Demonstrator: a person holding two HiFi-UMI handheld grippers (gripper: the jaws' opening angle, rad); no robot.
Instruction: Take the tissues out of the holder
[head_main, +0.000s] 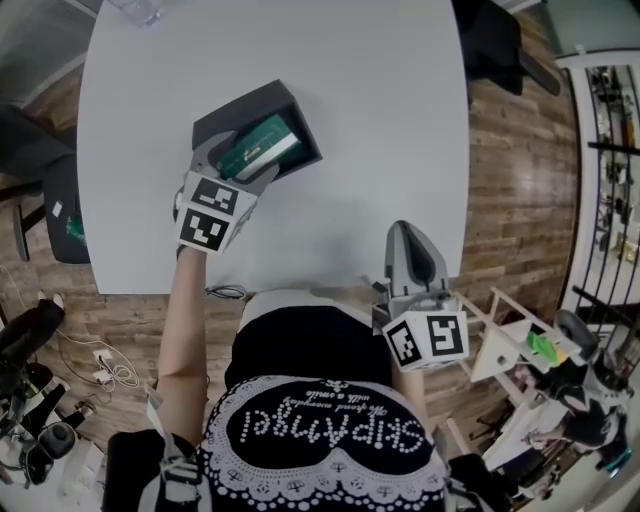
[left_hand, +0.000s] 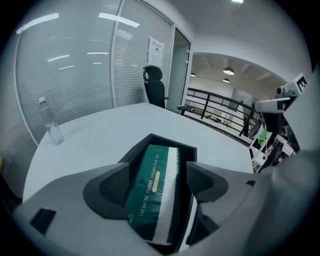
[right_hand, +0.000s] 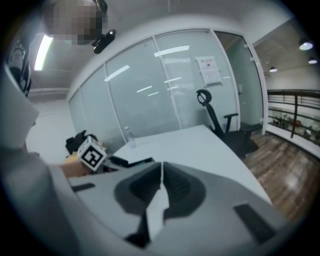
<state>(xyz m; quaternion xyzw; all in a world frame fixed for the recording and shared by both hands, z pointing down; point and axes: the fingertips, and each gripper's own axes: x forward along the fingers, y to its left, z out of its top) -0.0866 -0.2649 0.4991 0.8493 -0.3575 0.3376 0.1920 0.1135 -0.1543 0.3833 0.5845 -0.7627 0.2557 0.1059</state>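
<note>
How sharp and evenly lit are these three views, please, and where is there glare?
Head view: evenly lit and sharp, table edges bowed. Left gripper view: tissue pack crisp, bright streaks glare on the glass wall. Right gripper view: soft overall, right claw blurred.
</note>
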